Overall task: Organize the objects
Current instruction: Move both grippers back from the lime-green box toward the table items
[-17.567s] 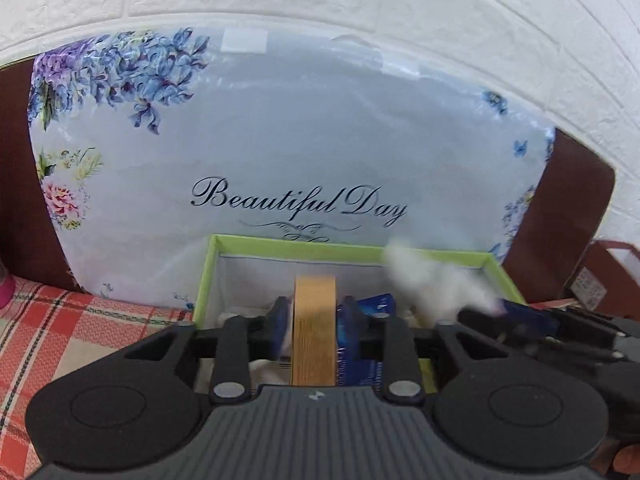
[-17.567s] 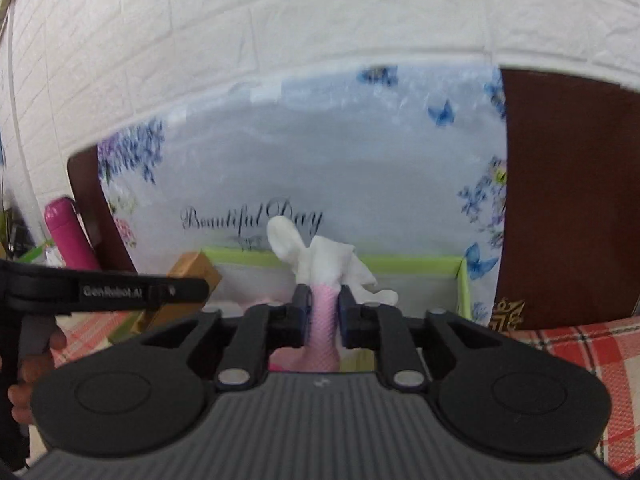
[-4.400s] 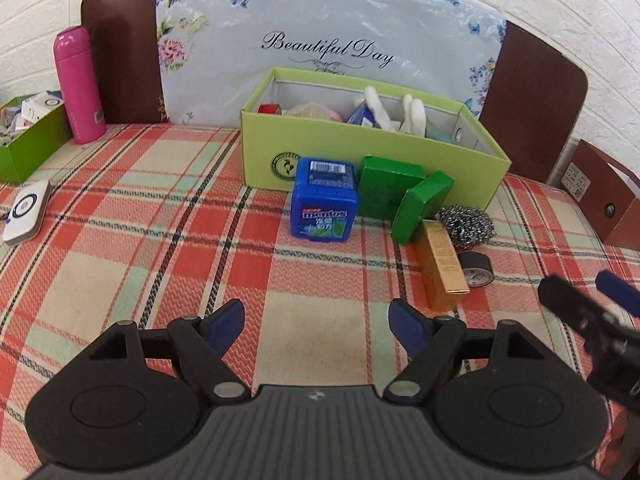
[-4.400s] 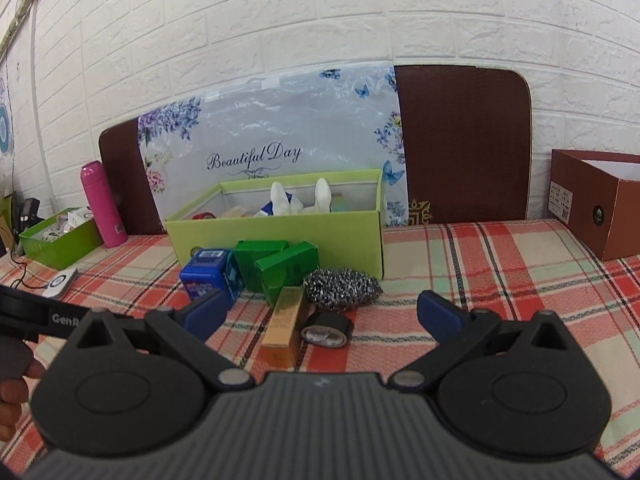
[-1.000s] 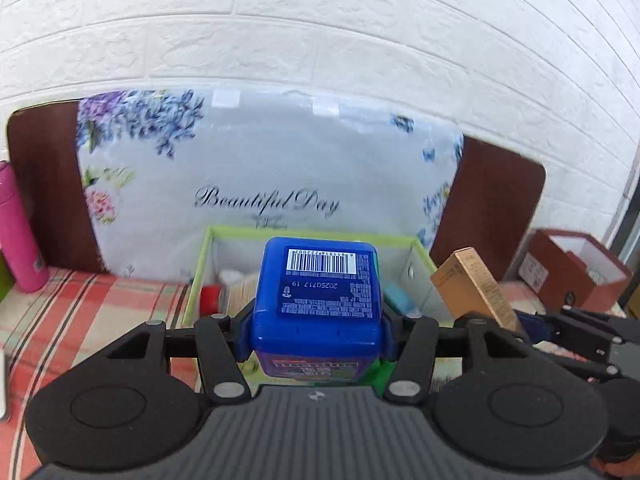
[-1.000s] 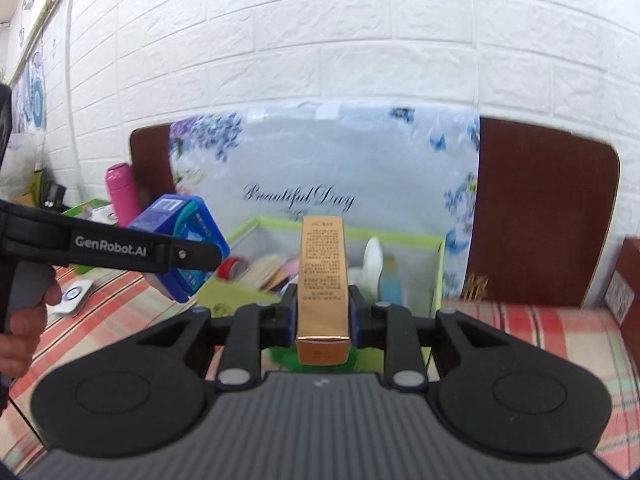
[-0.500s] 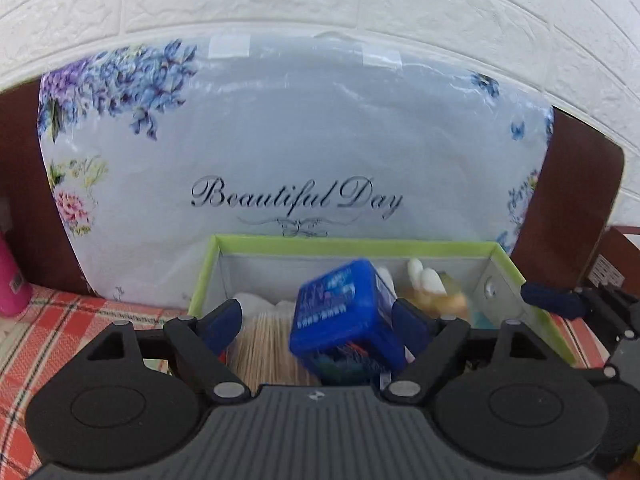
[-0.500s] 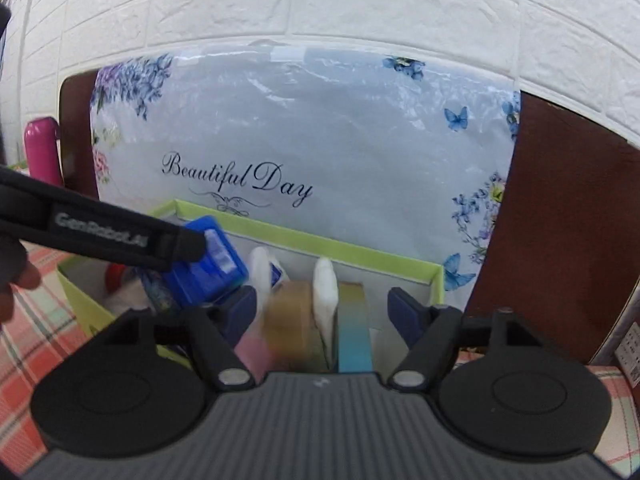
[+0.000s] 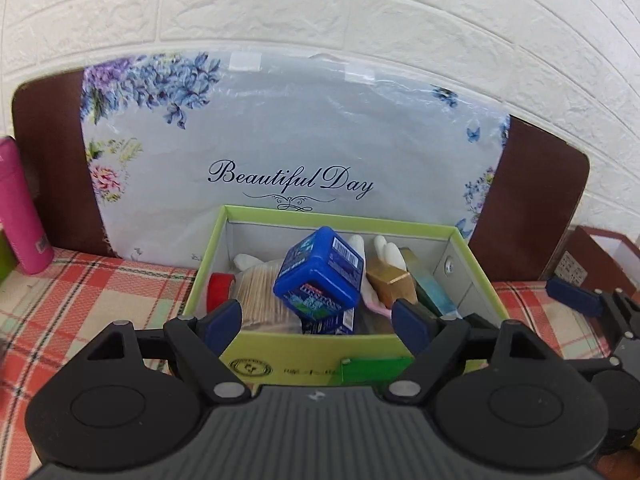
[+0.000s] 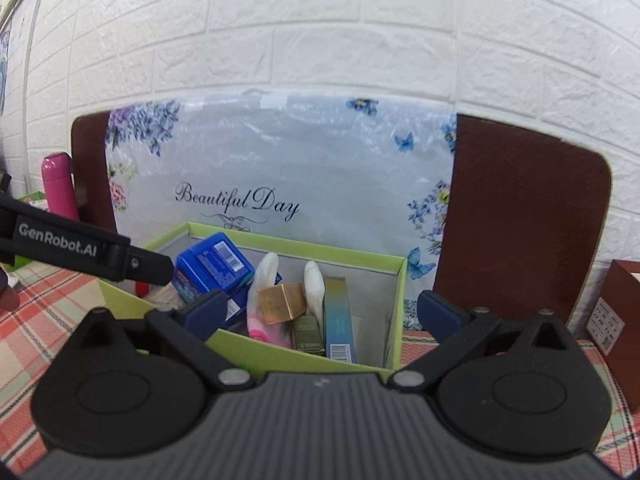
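A lime-green box (image 9: 316,352) stands on the checked tablecloth, also in the right wrist view (image 10: 304,360). Inside it a blue mint tub (image 9: 320,270) lies tilted on other items, also in the right wrist view (image 10: 214,266). A gold carton (image 9: 390,282) rests beside it among white rabbit-eared toys, also in the right wrist view (image 10: 282,302). My left gripper (image 9: 318,318) is open and empty above the box's front wall. My right gripper (image 10: 320,312) is open and empty over the box's right half.
A pink bottle (image 9: 20,212) stands at the left. A floral "Beautiful Day" board (image 9: 288,148) leans on the brick wall behind the box. A brown box (image 10: 624,320) is at the right. A green carton (image 9: 376,370) sits in front of the box.
Both grippers let go of their loads: the blue tub and the gold carton now lie in the box. Both grippers have pulled back a little and stay open.
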